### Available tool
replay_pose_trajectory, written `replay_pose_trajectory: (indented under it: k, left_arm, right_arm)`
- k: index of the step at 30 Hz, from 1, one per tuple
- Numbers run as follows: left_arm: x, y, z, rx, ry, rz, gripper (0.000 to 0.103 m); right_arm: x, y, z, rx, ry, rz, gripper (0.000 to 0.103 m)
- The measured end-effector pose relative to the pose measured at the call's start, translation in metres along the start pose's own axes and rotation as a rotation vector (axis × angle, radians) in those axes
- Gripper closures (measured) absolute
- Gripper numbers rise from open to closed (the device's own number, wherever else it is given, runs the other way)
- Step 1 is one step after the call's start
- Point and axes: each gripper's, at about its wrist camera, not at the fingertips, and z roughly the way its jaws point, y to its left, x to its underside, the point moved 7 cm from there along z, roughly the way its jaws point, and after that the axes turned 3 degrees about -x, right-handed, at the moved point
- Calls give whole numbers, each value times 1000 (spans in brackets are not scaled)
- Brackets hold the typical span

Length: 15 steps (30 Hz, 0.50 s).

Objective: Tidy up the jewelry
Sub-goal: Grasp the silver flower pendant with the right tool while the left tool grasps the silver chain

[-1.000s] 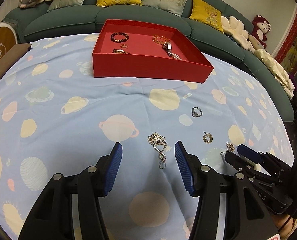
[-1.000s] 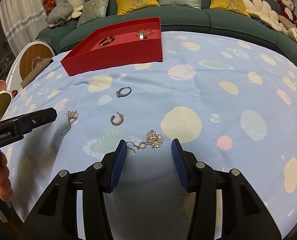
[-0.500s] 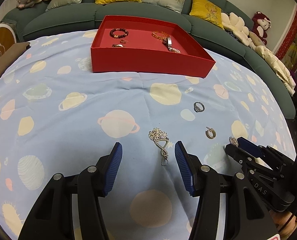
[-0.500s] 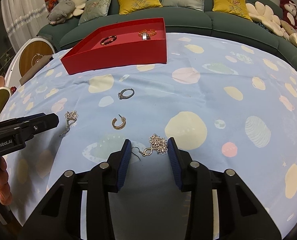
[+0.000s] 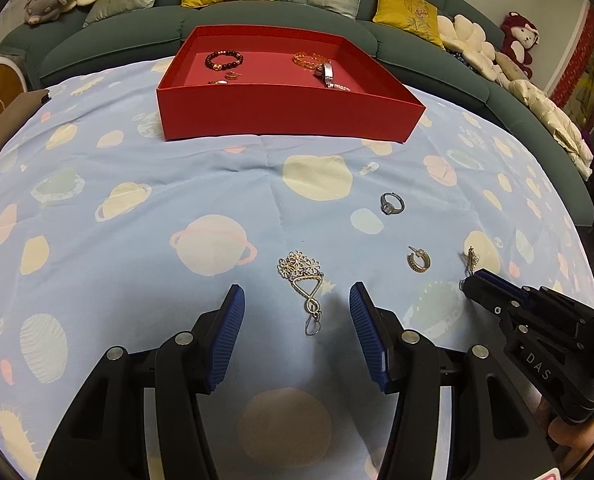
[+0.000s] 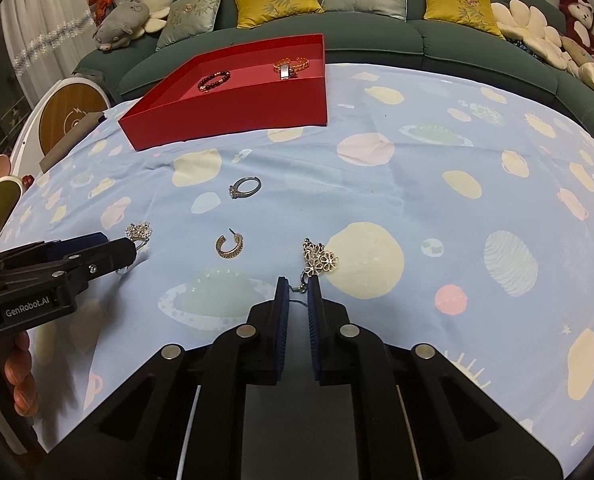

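Two matching flower drop earrings lie on the blue planet-print cloth. One flower earring (image 5: 299,268) lies between the blue pads of my left gripper (image 5: 296,291), which is open and does not touch it. My right gripper (image 6: 297,282) has its jaws closing tight on the hook of the other flower earring (image 6: 320,259), whose flower cluster sticks out past the fingertips. A gold hoop earring (image 6: 229,245) and a silver ring (image 6: 245,187) lie between the two grippers. The red tray (image 5: 289,110) stands at the back and holds a dark bead bracelet (image 5: 223,60), a gold bracelet (image 5: 309,59) and small pieces.
A green sofa (image 5: 109,40) with yellow and grey cushions curves behind the table, with plush toys at both ends. A round wooden disc (image 6: 69,116) stands at the left edge. A person's fingers (image 6: 19,372) hold the left gripper's handle.
The right gripper's jaws have closed from wide apart onto the earring's hook. The left gripper has stayed open around its earring and hardly moved.
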Motion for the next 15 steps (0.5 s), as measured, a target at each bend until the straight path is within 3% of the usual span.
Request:
replay_pose_trajectory:
  k: [15]
  left_arm:
    - [-6, -11, 11, -54, -43, 60, 51]
  right_arm:
    - [-8, -6, 5, 31, -18, 24, 83]
